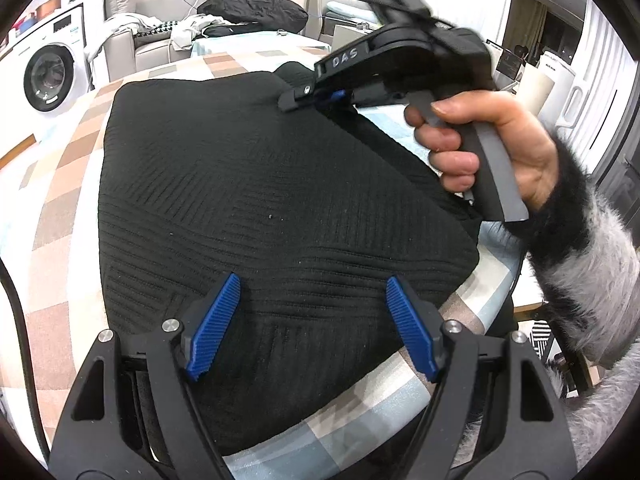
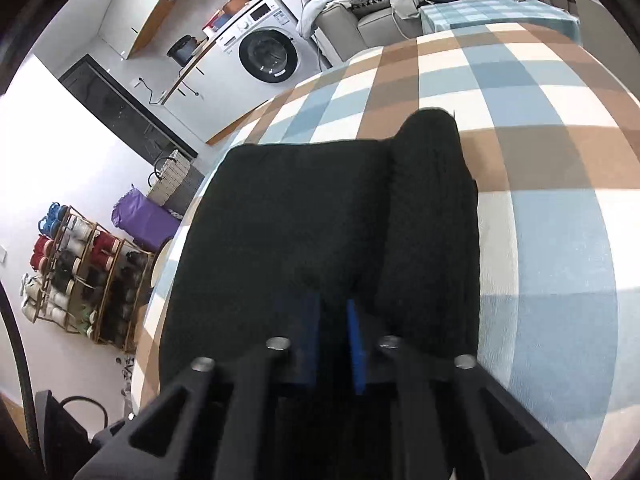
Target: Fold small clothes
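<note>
Blue pads of the left gripper [image 1: 312, 326] stand spread above the near hem of the black garment [image 1: 260, 200], which lies flat on the checked table [image 1: 52, 216]. Farther right, the right gripper [image 1: 298, 98] pinches the garment's far edge, its pads nearly together on the cloth. A washer [image 1: 50, 76] stands at far left.

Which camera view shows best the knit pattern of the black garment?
The left wrist view: the black garment lies lit, its ribbed lines clear. In the right wrist view it looks plain dark, with a folded strip on its right.
</note>
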